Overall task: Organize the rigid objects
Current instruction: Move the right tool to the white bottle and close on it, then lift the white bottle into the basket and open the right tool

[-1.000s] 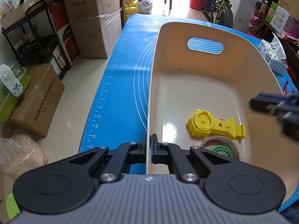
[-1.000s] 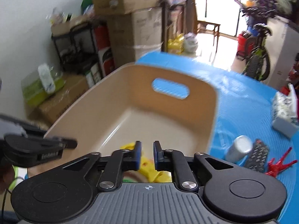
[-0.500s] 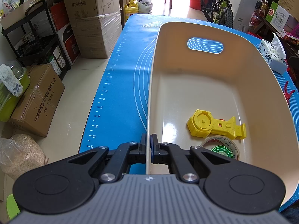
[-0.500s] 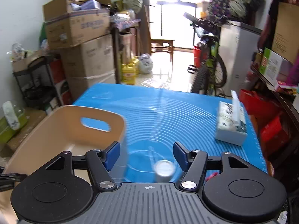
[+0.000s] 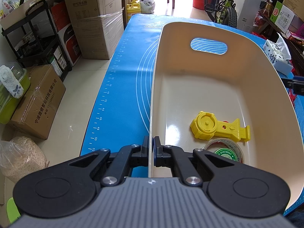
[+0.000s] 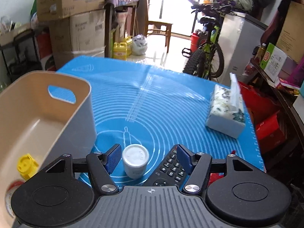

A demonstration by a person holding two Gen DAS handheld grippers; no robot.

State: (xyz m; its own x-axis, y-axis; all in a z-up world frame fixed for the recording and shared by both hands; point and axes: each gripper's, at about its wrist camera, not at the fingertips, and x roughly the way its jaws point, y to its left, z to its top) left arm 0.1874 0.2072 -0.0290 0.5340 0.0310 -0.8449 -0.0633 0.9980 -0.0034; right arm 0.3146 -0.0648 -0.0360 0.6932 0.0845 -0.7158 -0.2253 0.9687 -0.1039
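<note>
My left gripper (image 5: 151, 150) is shut on the near left rim of a beige plastic bin (image 5: 218, 79). Inside the bin lie a yellow plastic toy (image 5: 218, 128) and a roll of clear tape (image 5: 226, 151). My right gripper (image 6: 148, 158) is open to the right of the bin (image 6: 43, 114), above the blue mat (image 6: 161, 102). A small white-capped jar (image 6: 135, 160) stands upright between its fingers, nearer the left one. A black remote control (image 6: 169, 170) lies under the right finger. A red clip (image 6: 214, 176) is mostly hidden behind the gripper.
A tissue pack (image 6: 226, 112) lies on the mat at the right. Cardboard boxes (image 5: 95, 19), a black shelf rack (image 5: 32, 38) and a bicycle (image 6: 207, 53) stand around the table. The table's left edge drops to the floor (image 5: 76, 104).
My right gripper has left the bin, swung right over the mat and opened wide around the white jar. My left gripper has kept its hold on the bin rim.
</note>
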